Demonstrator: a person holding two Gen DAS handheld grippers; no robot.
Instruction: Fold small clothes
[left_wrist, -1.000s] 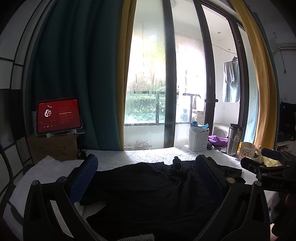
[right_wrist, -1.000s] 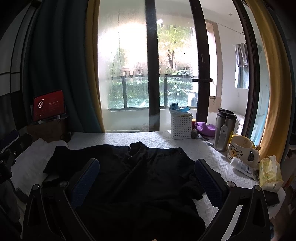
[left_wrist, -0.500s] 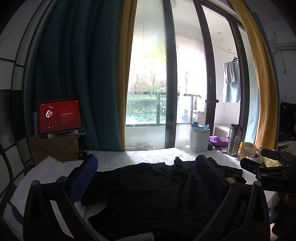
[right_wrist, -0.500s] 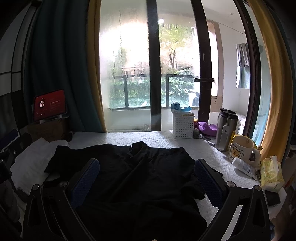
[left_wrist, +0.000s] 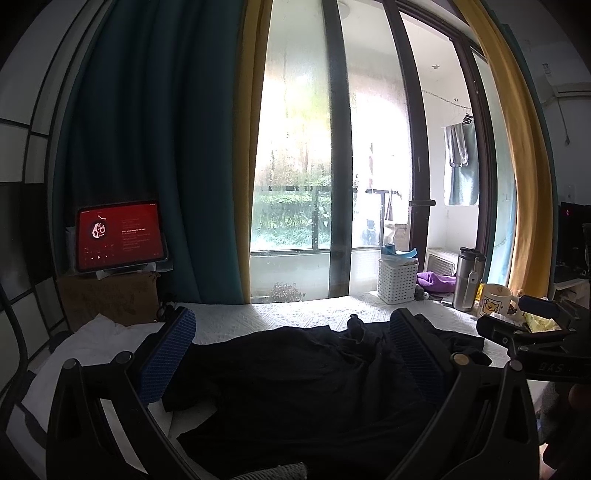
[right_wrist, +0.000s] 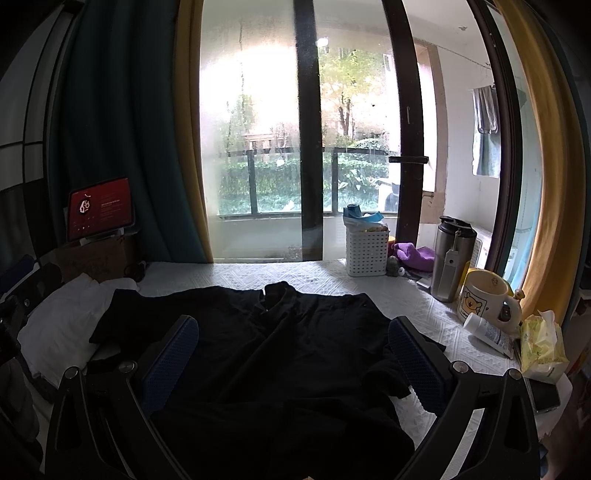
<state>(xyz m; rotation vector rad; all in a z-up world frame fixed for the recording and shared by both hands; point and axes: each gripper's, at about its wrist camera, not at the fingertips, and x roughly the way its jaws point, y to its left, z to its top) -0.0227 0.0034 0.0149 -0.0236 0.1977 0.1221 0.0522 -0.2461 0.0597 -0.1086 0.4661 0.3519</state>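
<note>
My left gripper (left_wrist: 291, 354) is spread wide, its blue ribbed pads (left_wrist: 168, 360) well apart and nothing between them. My right gripper (right_wrist: 293, 354) stands just as wide and empty, hovering over the cloth.

The task's thing, a crumpled black short-sleeved shirt (right_wrist: 258, 354), lies spread out flat on the white quilted table cover (right_wrist: 236, 275), collar pointing to 12 o'clock toward the window. In the right wrist view it fills the space between the pads and runs down to 6 o'clock; one sleeve reaches to 9 o'clock, where it overlaps a white folded cloth (right_wrist: 61, 314). In the left wrist view the same shirt (left_wrist: 295, 376) sits low across the centre, and I see my other gripper's black frame at 3 o'clock.

At 1 o'clock in the right wrist view stands a white perforated plastic basket (right_wrist: 366, 253), with a purple crumpled cloth (right_wrist: 413, 254) just beside it. Around 2 o'clock is a tall steel tumbler with a black lid (right_wrist: 450, 258), and near it a cream mug printed with a bear (right_wrist: 482, 302). A white bottle (right_wrist: 487, 334) lies on its side against the mug, beside a yellow tissue pack (right_wrist: 541, 339). At 10 o'clock a tablet with a red screen (right_wrist: 100, 208) is propped on a brown cardboard box (right_wrist: 96, 258), in front of a dark teal curtain (right_wrist: 122, 129).
</note>
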